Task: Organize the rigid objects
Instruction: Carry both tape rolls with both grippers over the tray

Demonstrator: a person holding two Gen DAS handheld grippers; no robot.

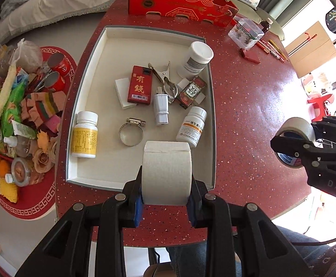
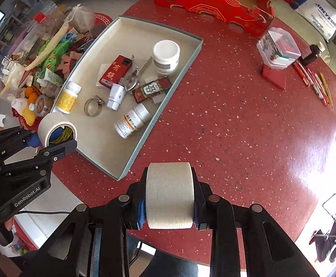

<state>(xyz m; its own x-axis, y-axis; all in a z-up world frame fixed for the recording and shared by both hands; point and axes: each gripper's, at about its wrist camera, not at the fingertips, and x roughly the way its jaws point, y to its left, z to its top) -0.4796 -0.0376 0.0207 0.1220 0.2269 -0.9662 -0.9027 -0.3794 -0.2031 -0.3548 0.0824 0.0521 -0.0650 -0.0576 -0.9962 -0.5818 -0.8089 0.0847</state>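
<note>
Above the near rim of the white tray, the left claw pinches a tape roll, core axis running sideways between the pads. Bottles, a hose clamp and a red box crowd the tray. Over bare red desk, the right claw pinches a second tape roll, axis likewise sideways.

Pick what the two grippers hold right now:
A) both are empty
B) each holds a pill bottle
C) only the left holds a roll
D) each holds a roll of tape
D: the left gripper clamps a tape roll, and the right gripper clamps another tape roll.
</note>
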